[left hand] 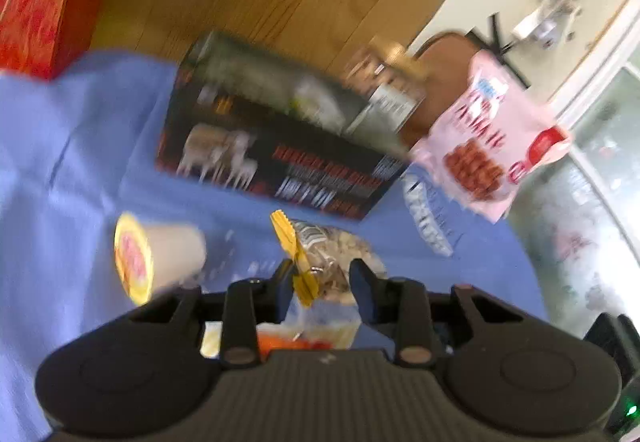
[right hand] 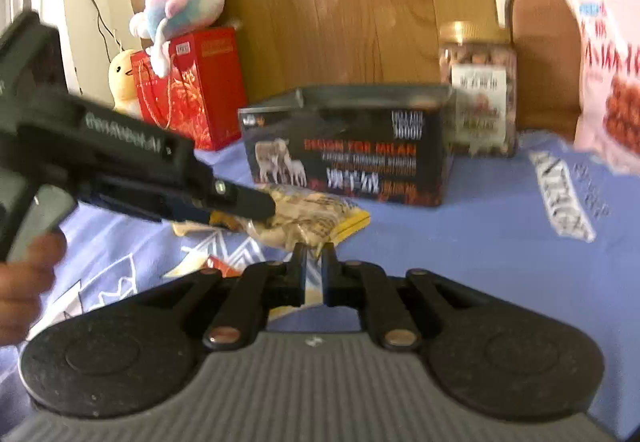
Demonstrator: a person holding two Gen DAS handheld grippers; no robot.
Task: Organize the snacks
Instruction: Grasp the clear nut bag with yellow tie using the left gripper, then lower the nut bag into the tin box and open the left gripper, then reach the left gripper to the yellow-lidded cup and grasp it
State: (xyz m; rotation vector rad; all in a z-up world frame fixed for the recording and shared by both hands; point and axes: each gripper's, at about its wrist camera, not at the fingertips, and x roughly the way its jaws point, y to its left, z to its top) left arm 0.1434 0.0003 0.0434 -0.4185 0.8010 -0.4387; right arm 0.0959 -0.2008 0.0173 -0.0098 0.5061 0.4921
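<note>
the snack bag (right hand: 316, 216), a clear bag of pale nuts with yellow ends, lies flat on the blue cloth (right hand: 460, 234), right in front of the black box (right hand: 348, 150). going from left to right in the right wrist view: a red box (right hand: 192, 86) with a soft toy (right hand: 180, 2) on top stands at the back left, then the left gripper (right hand: 256, 204) comes in low from the left, then the bag, then the black box, then a nut jar (right hand: 478, 90), and a pink snack bag (right hand: 608, 82) at the far right. in the left wrist view a cup with a yellow lid (left hand: 156, 258) lies on its side to the left of the bag. the left gripper (left hand: 322, 278) has its jaws open, one on each side of the bag's yellow end, but they do not pinch it yet as far as i can tell. the right gripper (right hand: 314, 260) has its jaws nearly closed with nothing between them, and the bag sits just past its tips. the bag's long side runs left to right across the right wrist view, so it points along the left gripper's reach. the left gripper is the nearer one, so i think it only needs to squeeze. the pictures are blurry.
</note>
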